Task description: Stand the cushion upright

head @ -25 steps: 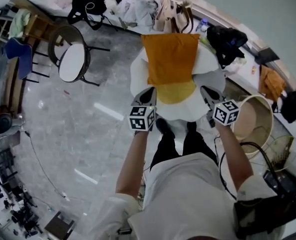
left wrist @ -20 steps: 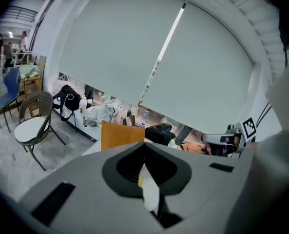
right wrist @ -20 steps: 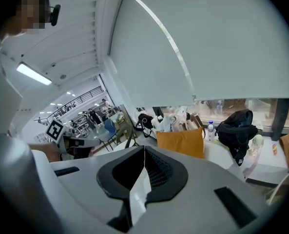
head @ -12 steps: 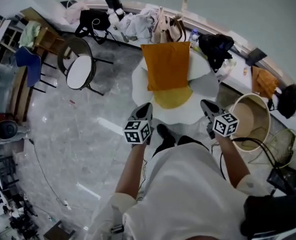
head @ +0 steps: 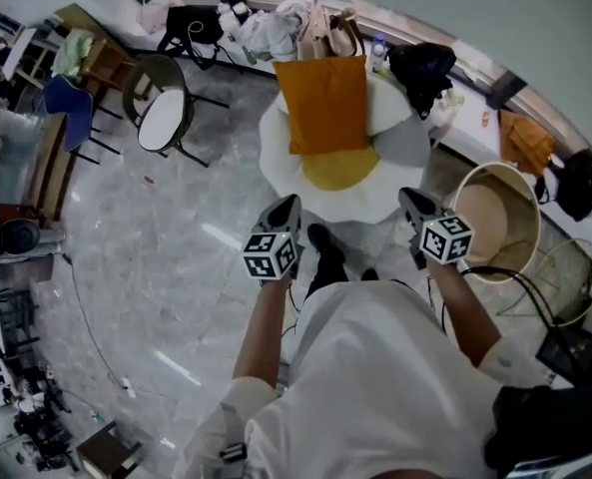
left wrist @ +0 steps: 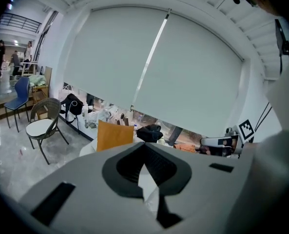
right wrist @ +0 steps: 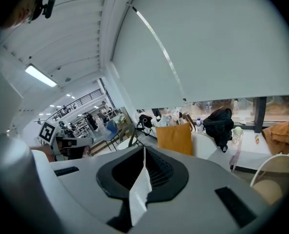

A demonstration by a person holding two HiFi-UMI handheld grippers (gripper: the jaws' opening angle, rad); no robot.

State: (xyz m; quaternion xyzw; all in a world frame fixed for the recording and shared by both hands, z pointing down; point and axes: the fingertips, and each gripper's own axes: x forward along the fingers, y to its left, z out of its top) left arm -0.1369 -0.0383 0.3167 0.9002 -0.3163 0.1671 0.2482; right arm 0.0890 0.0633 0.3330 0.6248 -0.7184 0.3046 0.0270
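Note:
The orange cushion stands upright against the back of a white flower-shaped seat with a yellow middle. It also shows small in the left gripper view, cushion, and in the right gripper view, cushion. My left gripper and right gripper hover in front of the seat, well clear of the cushion, one at each side. Both are shut with nothing between the jaws, as the left gripper and right gripper show close up.
A wicker chair with a white seat and a blue chair stand at the left. A round tub and a wire basket sit at the right. Bags and clothes crowd the window ledge, with a black bag beside the seat.
Both grippers have drawn back from the seat and risen, with the person stepping away. The cushion stays upright in the same spot.

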